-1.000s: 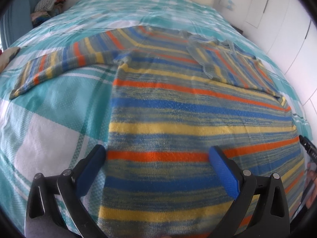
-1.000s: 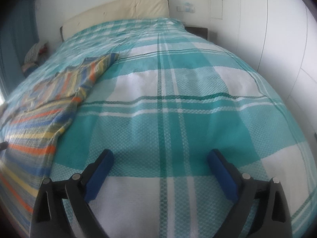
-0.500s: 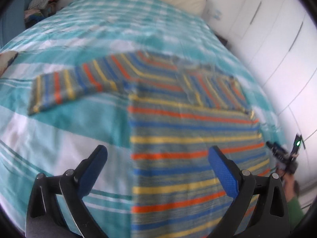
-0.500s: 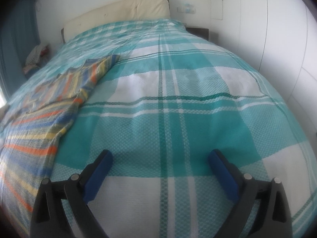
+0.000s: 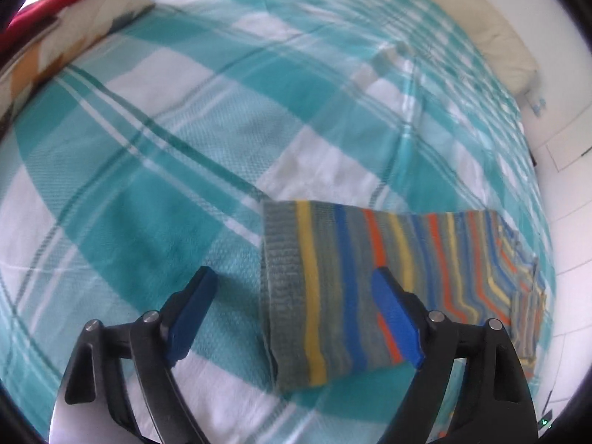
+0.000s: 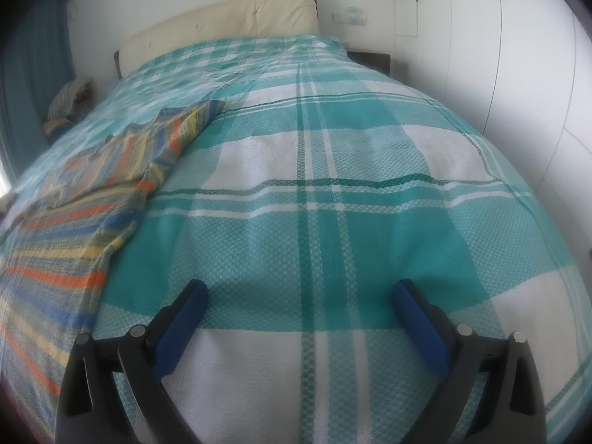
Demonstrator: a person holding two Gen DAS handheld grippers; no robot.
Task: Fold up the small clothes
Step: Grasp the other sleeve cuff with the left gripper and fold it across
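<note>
A knitted sweater striped in grey, blue, yellow and orange lies flat on the teal-and-white checked bedspread (image 5: 185, 148). In the left wrist view its sleeve (image 5: 370, 277) stretches out, ending in a grey ribbed cuff (image 5: 283, 277). My left gripper (image 5: 296, 314) hovers over that cuff. Its jaws are closing, with the sleeve end lying between the blue pads (image 5: 397, 325), which do not press on it. In the right wrist view the sweater body (image 6: 74, 222) lies at the left. My right gripper (image 6: 299, 310) stands open over bare bedspread (image 6: 333, 185), holding nothing.
A patterned cushion (image 5: 74, 22) with something red on it lies at the bed's far left edge. A cream headboard (image 6: 222, 18) closes the far end. White wardrobe doors (image 6: 518, 74) run along the right, beside a dark bedside table (image 6: 370, 59). A clothes pile (image 6: 70, 100) sits at the left.
My left gripper has swung from over the sweater's body out to the end of its sleeve, rolling as it went, and its jaws stand a little narrower. The right gripper has stayed put.
</note>
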